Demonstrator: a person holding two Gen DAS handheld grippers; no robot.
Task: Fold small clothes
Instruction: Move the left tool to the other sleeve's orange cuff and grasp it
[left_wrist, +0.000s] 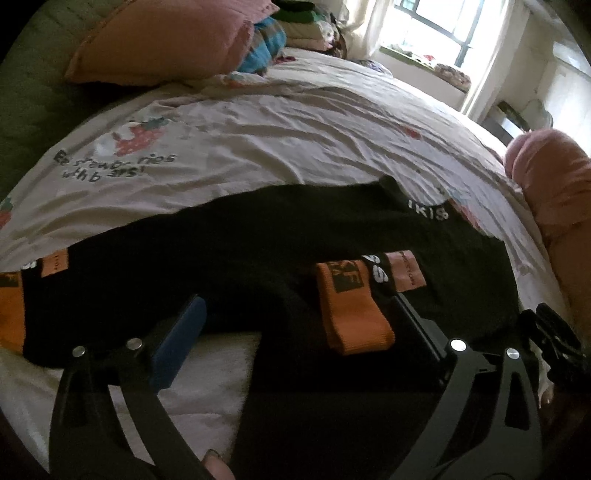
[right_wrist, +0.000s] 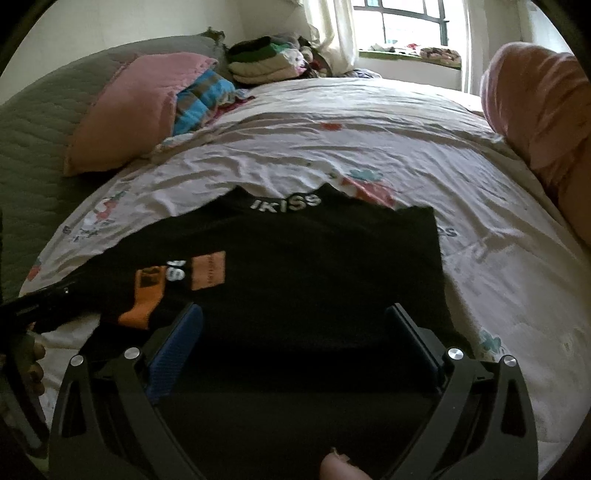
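1. Daylight from a barred window (right_wrist: 402, 22) falls across a bed covered by a wrinkled white sheet (left_wrist: 280, 140) printed with strawberries and lettering.
2. Near the headboard side lie a pink pillow (right_wrist: 129, 107), a blue striped cloth (right_wrist: 199, 103) tucked just beside it, and a stack of folded clothes (right_wrist: 262, 59) near the curtain.
3. Along the left edge of the right wrist view a quilted grey-green cover (right_wrist: 40, 122) runs beside the sheet.
4. A black garment (right_wrist: 295, 266) lies flat on the sheet, in front of both grippers, with white lettering at its far collar edge.
5. Its orange cuff (left_wrist: 351, 306) and a pink label (left_wrist: 406, 273) lie folded over onto the black fabric, toward the left gripper's side.
6. The left gripper (left_wrist: 295, 332) is released: its jaws stand wide apart above the garment's near edge, with the orange cuff between them but no pad pressing on it.
7. The right gripper (right_wrist: 295, 343) is likewise spread wide over the near part of the black fabric, grasping nothing.
8. A pink sleeve (right_wrist: 539, 110) shows at the right edge of both views.
9. A thumb tip (right_wrist: 336, 469) shows at the bottom of the right wrist view, behind the gripper.
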